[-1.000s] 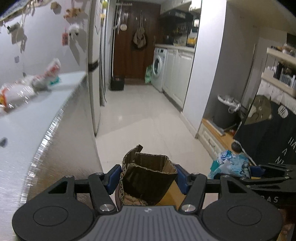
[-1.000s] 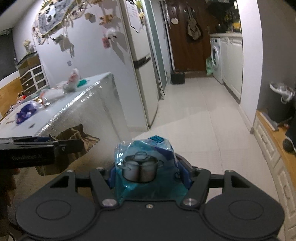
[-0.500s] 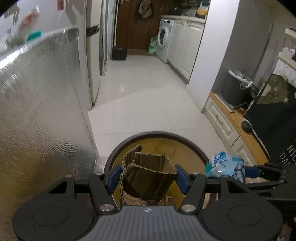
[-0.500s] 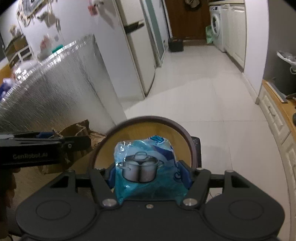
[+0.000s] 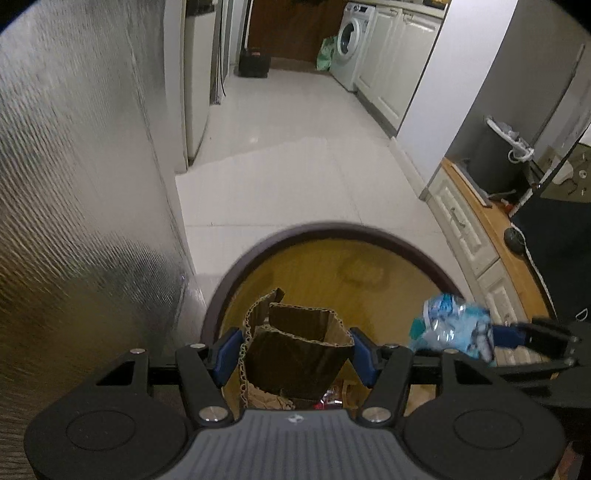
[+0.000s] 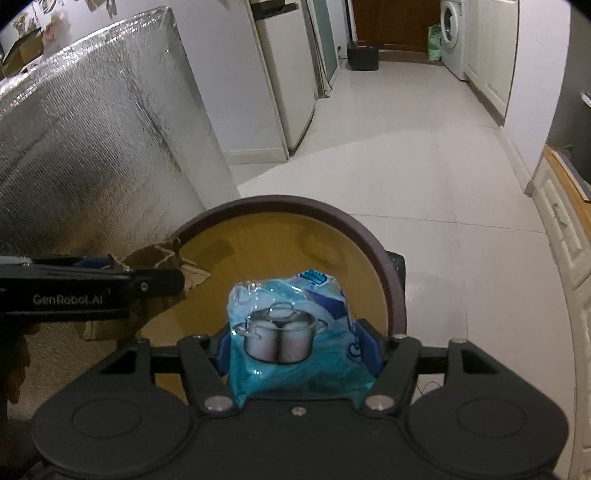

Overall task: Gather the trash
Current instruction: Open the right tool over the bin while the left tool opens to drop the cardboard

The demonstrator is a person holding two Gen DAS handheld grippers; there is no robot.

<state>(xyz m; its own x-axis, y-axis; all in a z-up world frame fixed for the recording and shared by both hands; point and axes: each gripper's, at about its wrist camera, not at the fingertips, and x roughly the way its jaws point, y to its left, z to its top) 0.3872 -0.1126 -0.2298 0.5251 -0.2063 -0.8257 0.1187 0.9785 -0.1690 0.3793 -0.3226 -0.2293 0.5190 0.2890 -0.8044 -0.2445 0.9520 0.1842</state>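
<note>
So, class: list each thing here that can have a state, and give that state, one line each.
Left gripper: shut on the cardboard piece, above the bin.
Right gripper: shut on the blue plastic bag.
Bin: open, no lid seen.
Washing machine: door closed.

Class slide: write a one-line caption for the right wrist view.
Right tool holds a blue plastic wrapper over the round bin, beside the left tool's cardboard scrap.
</note>
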